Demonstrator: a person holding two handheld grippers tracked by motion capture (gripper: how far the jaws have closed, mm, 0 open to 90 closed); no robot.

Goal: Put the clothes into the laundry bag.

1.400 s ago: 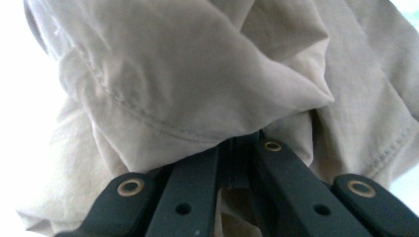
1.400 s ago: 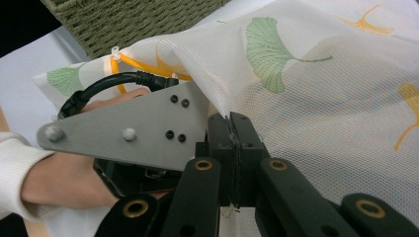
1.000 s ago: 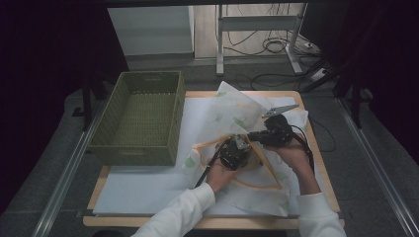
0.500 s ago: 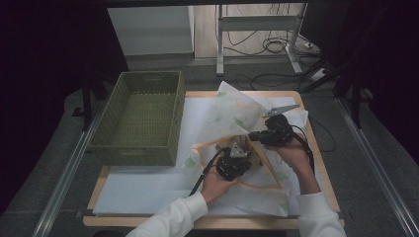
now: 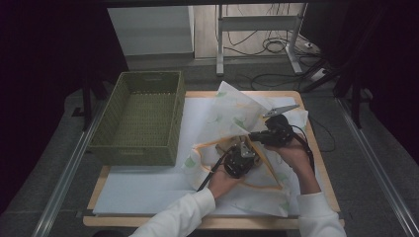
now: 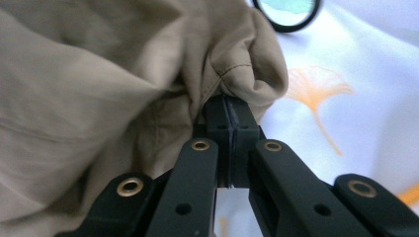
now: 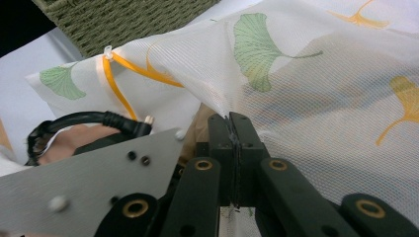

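Where beige garment (image 6: 123, 84) meets mesh bag (image 7: 316, 98)

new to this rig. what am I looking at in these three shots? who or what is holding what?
No robot here: a person in white sleeves works at a table with a hand-held two-jaw claw in each hand. The high view looks down from above; the other two come from cameras riding on each claw, looking along its black jaws.

On the white-covered table stand a green woven basket and a white mesh laundry bag with ginkgo-leaf print and orange trim.

The left claw is shut on a crumpled beige cloth garment, at the bag's opening. The right claw is shut on the mesh bag, lifting its edge. It looks as if the garment is going into the bag, though that is a guess.
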